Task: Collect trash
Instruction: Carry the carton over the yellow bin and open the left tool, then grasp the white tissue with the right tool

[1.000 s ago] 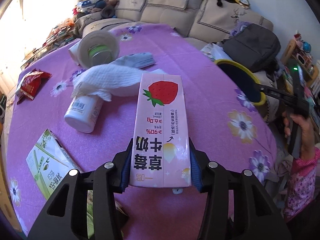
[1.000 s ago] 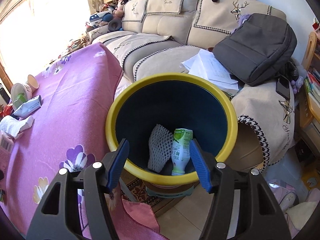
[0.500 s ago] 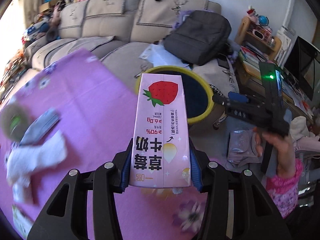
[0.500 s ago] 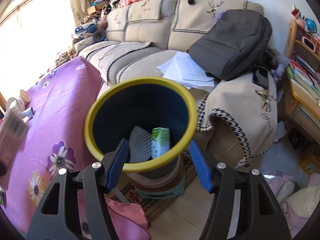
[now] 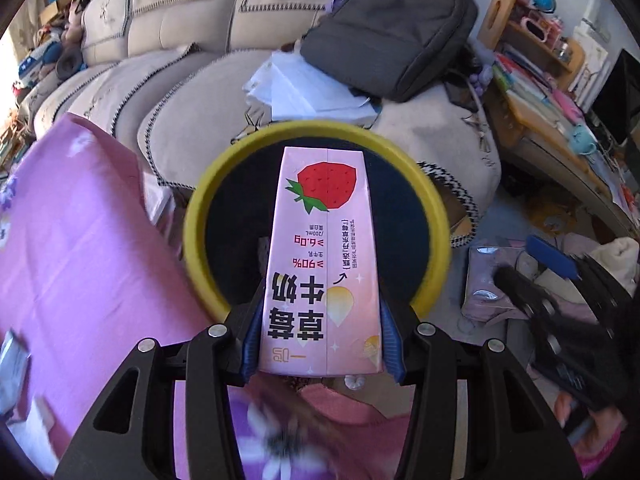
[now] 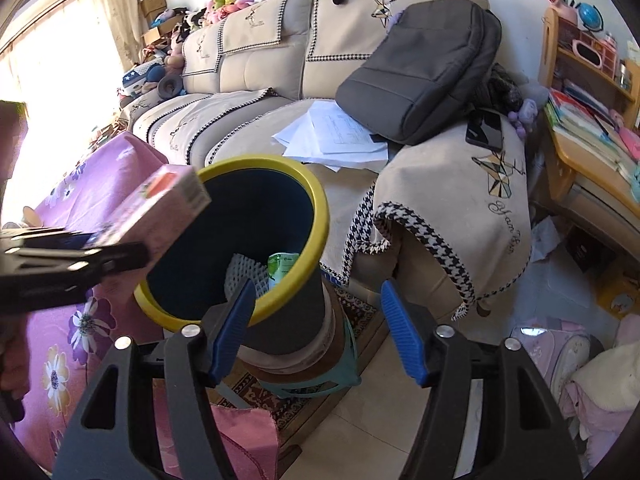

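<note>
The left gripper [image 5: 322,346] clamped the strawberry milk carton [image 5: 322,264], long axis pointing over the yellow-rimmed bin [image 5: 434,216]; the right gripper [image 6: 316,330] gaped empty beside it.

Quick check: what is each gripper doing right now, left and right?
Left gripper: closed on the pink strawberry milk carton, held over the yellow-rimmed bin.
Right gripper: open, holding nothing.
</note>
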`<state>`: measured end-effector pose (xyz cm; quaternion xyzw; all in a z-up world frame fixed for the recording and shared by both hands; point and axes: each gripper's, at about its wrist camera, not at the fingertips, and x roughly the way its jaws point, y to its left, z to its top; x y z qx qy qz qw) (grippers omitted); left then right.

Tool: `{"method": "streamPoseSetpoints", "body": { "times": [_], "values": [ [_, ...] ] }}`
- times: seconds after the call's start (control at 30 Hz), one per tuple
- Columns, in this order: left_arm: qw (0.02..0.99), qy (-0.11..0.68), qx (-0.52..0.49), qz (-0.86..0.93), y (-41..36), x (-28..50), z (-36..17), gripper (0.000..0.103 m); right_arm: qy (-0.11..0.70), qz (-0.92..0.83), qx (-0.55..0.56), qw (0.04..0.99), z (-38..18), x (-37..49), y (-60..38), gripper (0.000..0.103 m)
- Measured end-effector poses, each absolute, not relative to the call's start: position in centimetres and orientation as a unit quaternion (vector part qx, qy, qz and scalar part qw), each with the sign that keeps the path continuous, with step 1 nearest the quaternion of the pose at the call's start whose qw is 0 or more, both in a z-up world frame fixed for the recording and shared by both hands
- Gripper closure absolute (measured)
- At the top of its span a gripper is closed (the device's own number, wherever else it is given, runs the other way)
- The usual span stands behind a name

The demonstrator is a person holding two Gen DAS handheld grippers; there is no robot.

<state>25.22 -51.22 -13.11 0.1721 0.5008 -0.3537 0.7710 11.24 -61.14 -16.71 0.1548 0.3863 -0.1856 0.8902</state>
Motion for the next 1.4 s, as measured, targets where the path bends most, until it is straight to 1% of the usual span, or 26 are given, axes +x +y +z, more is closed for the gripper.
{"method": "streamPoseSetpoints", "body": {
  "times": [0.07,0.1,0.13,0.17,0.27,0.4,0.5,0.53,0.77,0.97,1.1,1.27,1.33,1.4],
  "values": [
    [0.772,0.507,0.17,-0.343,-51.8,26.4,-14.2,0.054,0.388,-0.186,0.156,0.889,-16.8,11.2,-61.2,0.037],
    [0.775,0.505,0.17,-0.339,-52.3,26.9,-14.5,0.05,0.389,-0.186,0.156,0.889,-16.8,11.2,-61.1,0.037],
    [0.778,0.502,0.172,-0.336,-52.4,27.2,-14.8,0.036,0.389,-0.186,0.156,0.889,-16.8,11.2,-61.1,0.037],
    [0.783,0.498,0.176,-0.329,-52.6,27.4,-15.0,0.024,0.389,-0.186,0.157,0.889,-16.8,11.2,-61.1,0.037],
    [0.789,0.491,0.164,-0.331,-51.9,27.0,-14.1,0.023,0.386,-0.185,0.159,0.89,-16.7,11.2,-61.0,0.036],
    [0.803,0.463,0.147,-0.346,-48.5,24.3,-11.0,0.023,0.389,-0.176,0.157,0.891,-16.9,11.5,-60.1,0.036],
    [0.817,0.44,0.126,-0.351,-44.3,21.5,-8.3,0.023,0.392,-0.163,0.154,0.892,-17.0,11.9,-59.0,0.036],
    [0.822,0.434,0.115,-0.35,-42.3,20.5,-7.4,0.021,0.392,-0.157,0.152,0.893,-17.0,12.1,-58.5,0.036],
    [0.857,0.418,0.066,-0.295,-29.1,16.1,-4.8,0.02,0.392,-0.096,0.123,0.907,-15.6,14.1,-52.9,0.036],
    [0.887,0.411,0.034,-0.208,-17.5,13.0,-4.2,0.02,0.384,-0.024,0.086,0.919,-13.4,15.9,-45.9,0.036],
    [0.899,0.408,0.026,-0.159,-11.7,11.6,-4.7,0.02,0.381,0.06,0.044,0.922,-12.1,17.4,-39.1,0.036],
    [0.907,0.401,-0.006,-0.129,-6.1,10.1,-5.4,0.02,0.377,0.153,-0.023,0.913,-11.4,19.5,-31.0,0.036],
    [0.91,0.397,-0.018,-0.116,-4.5,9.6,-5.7,0.02,0.372,0.164,-0.062,0.912,-11.4,20.4,-28.2,0.033],
    [0.911,0.396,-0.028,-0.11,-3.3,9.3,-6.1,0.02,0.368,0.18,-0.081,0.909,-11.3,21.4,-26.3,0.033]
  ]
}}
